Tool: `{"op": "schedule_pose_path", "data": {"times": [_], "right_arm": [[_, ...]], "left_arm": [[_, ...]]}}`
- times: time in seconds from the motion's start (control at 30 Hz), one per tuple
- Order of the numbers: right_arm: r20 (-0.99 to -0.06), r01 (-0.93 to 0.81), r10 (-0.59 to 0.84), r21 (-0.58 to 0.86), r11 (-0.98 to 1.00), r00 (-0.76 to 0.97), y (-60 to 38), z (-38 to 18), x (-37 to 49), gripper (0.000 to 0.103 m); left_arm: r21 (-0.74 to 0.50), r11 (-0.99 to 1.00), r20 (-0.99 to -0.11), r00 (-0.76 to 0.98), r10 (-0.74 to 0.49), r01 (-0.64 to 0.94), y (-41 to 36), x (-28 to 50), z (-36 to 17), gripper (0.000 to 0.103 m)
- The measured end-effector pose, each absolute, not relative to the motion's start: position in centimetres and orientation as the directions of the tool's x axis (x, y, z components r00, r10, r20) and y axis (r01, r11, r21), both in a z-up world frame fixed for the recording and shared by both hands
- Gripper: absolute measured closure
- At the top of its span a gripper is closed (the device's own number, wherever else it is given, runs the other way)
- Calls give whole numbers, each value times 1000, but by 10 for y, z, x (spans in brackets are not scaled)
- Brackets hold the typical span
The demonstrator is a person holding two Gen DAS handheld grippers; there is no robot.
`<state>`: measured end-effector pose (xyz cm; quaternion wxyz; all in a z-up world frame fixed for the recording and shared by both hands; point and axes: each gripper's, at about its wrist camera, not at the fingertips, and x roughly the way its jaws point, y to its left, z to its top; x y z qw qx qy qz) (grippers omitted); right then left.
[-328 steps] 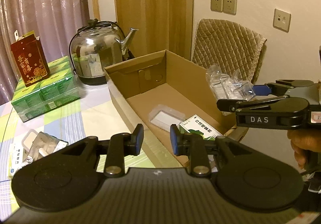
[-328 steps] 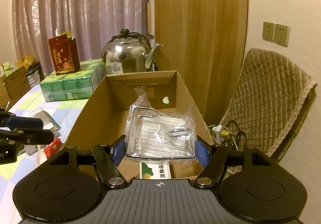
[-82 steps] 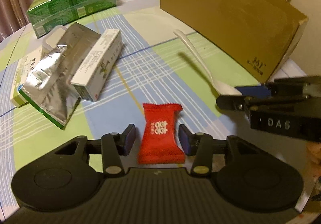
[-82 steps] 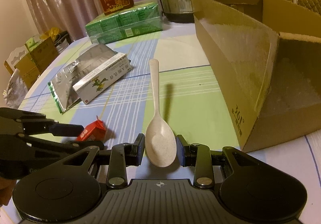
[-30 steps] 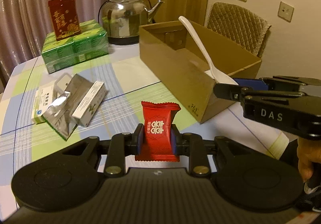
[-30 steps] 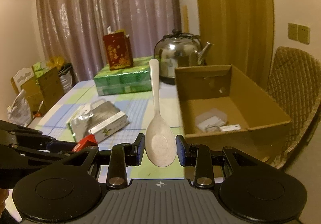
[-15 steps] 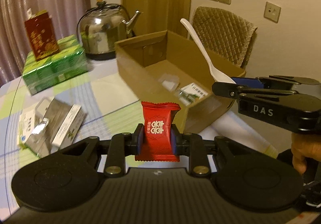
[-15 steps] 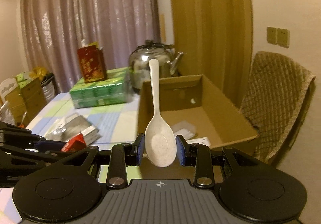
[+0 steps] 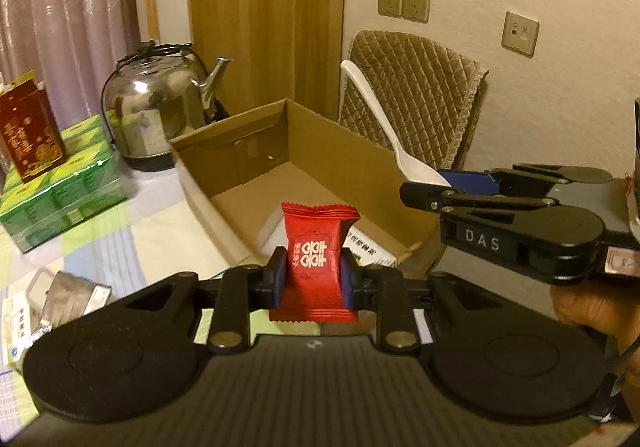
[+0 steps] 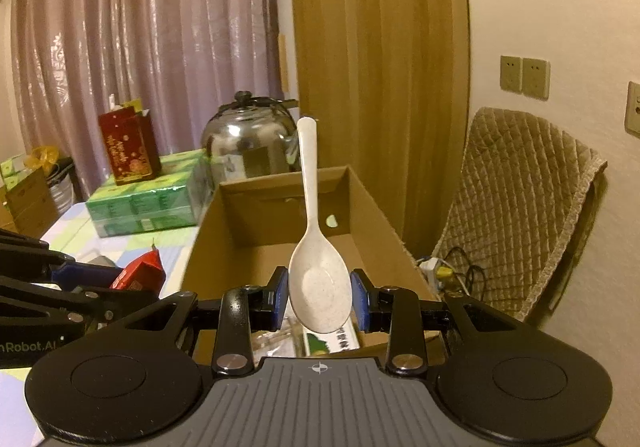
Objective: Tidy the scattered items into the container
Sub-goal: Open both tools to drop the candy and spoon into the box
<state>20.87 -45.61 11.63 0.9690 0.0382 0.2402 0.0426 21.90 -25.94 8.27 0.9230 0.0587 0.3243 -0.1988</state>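
Left claw (image 9: 313,279) pinches a red candy (image 9: 316,263), upright, above the near end of the open box (image 9: 352,163). Right claw (image 10: 320,301) pinches a white spoon (image 10: 318,271) by its bowl, handle up, over the same box. Packets remain on the desk (image 9: 160,223).

kettle (image 9: 156,103): shiny metal | box (image 9: 360,171): matt cardboard | spoon (image 10: 318,279): speckled plastic
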Motion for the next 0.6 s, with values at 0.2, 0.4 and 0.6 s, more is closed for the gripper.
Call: {"op": "schedule_pose_path", "data": {"times": [0.2, 0.4, 0.6], "right_arm": [[-472, -54, 95, 99, 994, 876, -469, 110, 222, 73], [-485, -47, 92, 103, 994, 870, -474, 101, 233, 73], [-493, -46, 92, 106, 993, 865, -476, 95, 240, 73]], "left_arm": [[-20, 908, -630, 699, -337, 419, -273, 241, 74, 81], [-25, 905, -633, 694, -344, 426, -279, 258, 64, 81], [2, 913, -615, 720, -321, 408, -280, 263, 58, 61]]}}
